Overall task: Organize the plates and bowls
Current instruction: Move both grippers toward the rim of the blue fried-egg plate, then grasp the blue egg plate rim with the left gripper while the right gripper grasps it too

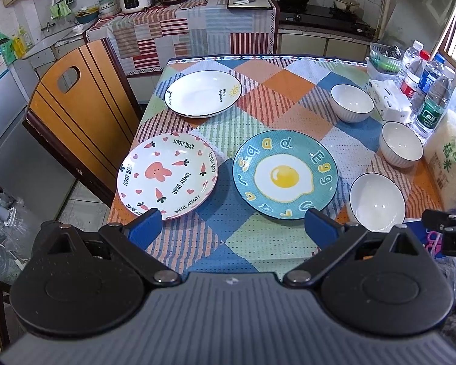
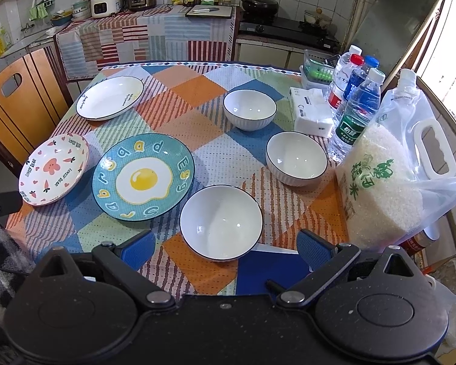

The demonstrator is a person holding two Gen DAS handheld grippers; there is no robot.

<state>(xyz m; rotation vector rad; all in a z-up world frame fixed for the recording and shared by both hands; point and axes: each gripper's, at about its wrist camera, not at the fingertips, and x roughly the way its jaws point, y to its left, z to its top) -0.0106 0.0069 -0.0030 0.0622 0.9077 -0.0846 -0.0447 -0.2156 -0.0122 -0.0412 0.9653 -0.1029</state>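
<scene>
Three plates lie apart on the checked tablecloth: a white plate (image 1: 203, 93) (image 2: 110, 97) at the far left, a pink rabbit plate (image 1: 167, 175) (image 2: 54, 169) at the near left, and a teal fried-egg plate (image 1: 285, 174) (image 2: 143, 176) in the middle. Three white bowls stand on the right: far (image 1: 352, 102) (image 2: 249, 109), middle (image 1: 400, 143) (image 2: 296, 158), near (image 1: 377, 202) (image 2: 221, 222). My left gripper (image 1: 232, 228) is open and empty above the near edge, between the rabbit and egg plates. My right gripper (image 2: 225, 251) is open and empty just before the near bowl.
A bag of rice (image 2: 383, 179), several water bottles (image 2: 357, 112), a tissue pack (image 2: 311, 112) and a small basket (image 2: 317, 70) line the table's right side. A wooden chair (image 1: 76, 112) stands at the left. A counter with appliances is behind.
</scene>
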